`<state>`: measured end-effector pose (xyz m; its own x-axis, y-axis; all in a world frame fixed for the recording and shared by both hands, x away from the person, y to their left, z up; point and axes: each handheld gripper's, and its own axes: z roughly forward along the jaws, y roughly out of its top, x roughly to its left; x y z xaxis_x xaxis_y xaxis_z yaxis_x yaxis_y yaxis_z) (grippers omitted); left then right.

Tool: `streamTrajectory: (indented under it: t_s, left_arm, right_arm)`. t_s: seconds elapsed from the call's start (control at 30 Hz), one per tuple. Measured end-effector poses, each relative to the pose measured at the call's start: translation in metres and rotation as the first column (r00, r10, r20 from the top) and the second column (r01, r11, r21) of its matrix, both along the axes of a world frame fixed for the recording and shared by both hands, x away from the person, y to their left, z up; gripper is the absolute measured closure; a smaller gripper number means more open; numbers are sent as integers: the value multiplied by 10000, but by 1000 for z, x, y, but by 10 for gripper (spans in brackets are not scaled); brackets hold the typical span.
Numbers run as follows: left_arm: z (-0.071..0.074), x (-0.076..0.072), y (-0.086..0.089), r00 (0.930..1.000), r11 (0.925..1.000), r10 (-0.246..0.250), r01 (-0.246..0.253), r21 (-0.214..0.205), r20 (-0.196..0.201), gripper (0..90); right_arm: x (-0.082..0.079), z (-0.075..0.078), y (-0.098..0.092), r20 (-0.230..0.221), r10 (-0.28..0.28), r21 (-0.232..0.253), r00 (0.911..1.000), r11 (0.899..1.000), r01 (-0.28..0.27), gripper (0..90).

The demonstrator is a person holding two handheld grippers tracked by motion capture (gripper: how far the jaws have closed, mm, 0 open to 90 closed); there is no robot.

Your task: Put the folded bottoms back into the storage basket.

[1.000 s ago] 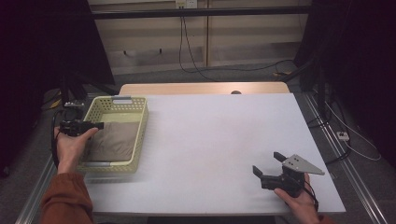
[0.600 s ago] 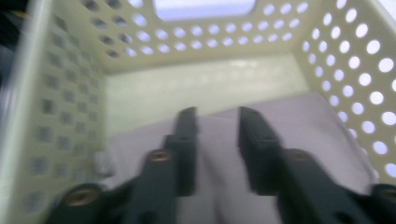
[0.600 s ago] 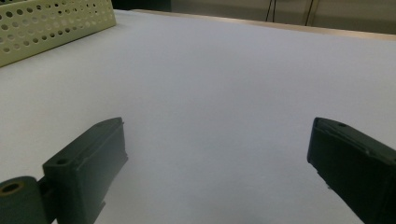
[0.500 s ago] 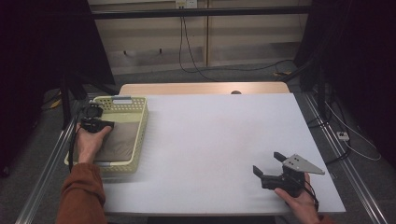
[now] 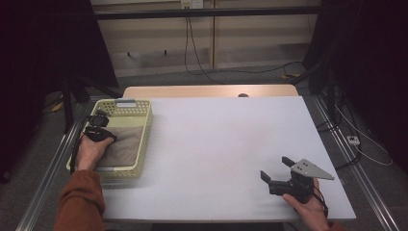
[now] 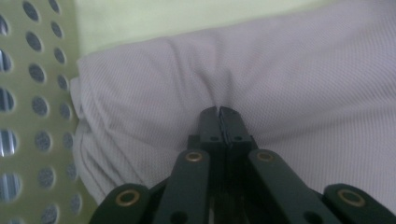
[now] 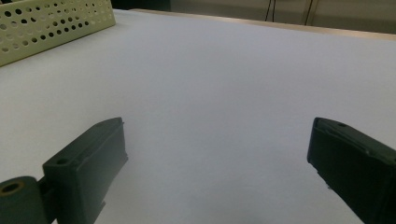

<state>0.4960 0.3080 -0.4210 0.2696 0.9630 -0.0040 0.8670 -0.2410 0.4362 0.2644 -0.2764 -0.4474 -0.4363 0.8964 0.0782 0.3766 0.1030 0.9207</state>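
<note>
Left gripper [image 6: 219,114] pinches folded cloth [image 6: 289,88] inside basket [image 5: 144,130] on white table [image 5: 226,139].

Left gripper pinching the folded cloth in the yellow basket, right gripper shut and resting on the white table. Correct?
One error: the right gripper is open, not shut; the right gripper view shows its jaws wide apart over the white table. The rest holds: the left gripper pinches the folded cloth in the yellow basket.

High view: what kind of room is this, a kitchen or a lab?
Probably a lab or workshop set up for recording, not a kitchen. A plain white table stands on a metal frame, cables trail over the floor behind it, and a person holds camera-bearing tongs: the right tongs wait open.
</note>
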Motion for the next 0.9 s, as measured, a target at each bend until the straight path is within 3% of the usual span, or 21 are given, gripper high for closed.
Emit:
streamTrajectory:
  t_s: [0.17,0.27,0.4,0.7,0.83,0.9]
  left_arm:
    - [-5,9,-5,9965,9986,513,-518,68,654,896]
    - [-9,10,-7,9910,9963,850,-832,-219,1033,896]
    - [-7,9,-6,9958,9987,501,-494,-115,765,893]
    - [0,3,-7,9997,9980,-120,107,-624,-203,846]
    - [3,-1,-7,9991,9970,-426,423,-647,-38,798]
    - [6,-3,-8,9982,9948,-484,513,-881,340,720]
  right_arm:
    - [0,0,1,7,43,-5,10000,10000,-43,42]
    - [0,0,0,-12,36,29,10000,10000,-36,42]
    - [0,0,-1,-1,52,24,10000,10000,-52,42]
    - [1,0,0,-60,18,29,10000,10000,-18,42]
    - [1,0,0,-31,10,19,10000,10000,-10,42]
    - [1,0,0,-45,-1,23,10000,10000,1,42]
